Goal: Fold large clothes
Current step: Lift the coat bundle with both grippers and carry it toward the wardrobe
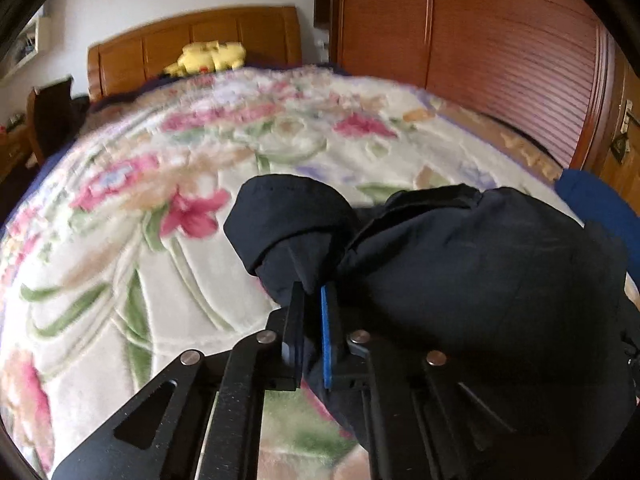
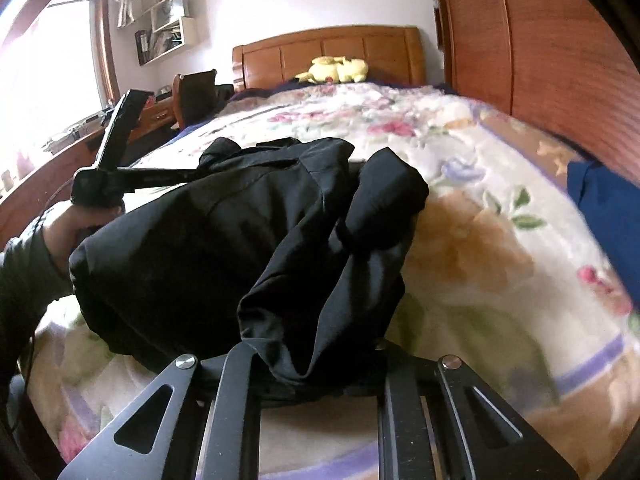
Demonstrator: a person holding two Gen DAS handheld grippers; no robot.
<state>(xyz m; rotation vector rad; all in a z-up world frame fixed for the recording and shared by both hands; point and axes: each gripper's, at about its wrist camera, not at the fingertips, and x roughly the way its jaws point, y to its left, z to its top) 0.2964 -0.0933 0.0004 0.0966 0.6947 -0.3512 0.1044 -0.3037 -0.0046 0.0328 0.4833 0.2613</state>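
- Left gripper (image 1: 314, 294): jaws drawn almost together, pinching a bunched fold of the black garment (image 1: 480, 264) between the black finger and the blue-padded one (image 1: 329, 332) — cloth wedged in the narrow gap and spilling over both tips.
- Seen from the right wrist camera too: same left gripper (image 2: 192, 174) reaching in level from the left, tips buried in the far edge of the dark cloth, held by a hand (image 2: 70, 232) in a grey sleeve (image 2: 20, 280).
- Right gripper (image 2: 316, 364): fingertips hidden under a draped fold of the garment (image 2: 224, 248); cloth bunched and hanging right at the spot between the fingers, jaws narrowed onto it, pads themselves not visible.
- Black garment: crumpled in a heap near the foot end of the bed, lifted at two points, one rounded lobe (image 2: 388, 200) sticking up toward the right; rest of it lying on the floral blanket (image 1: 140, 208).
- Floral blanket: cream with pink flowers and green leaves, covering the bed up to the wooden headboard (image 2: 328, 54).
- Yellow plush toy (image 2: 336, 69) against the headboard, well apart from the garment.
- Blue cloth (image 2: 604, 216) at the right edge of the bed — separate from the black garment, not touched by either gripper.
- Reddish wooden wardrobe (image 1: 500, 52) along the right side of the bed.
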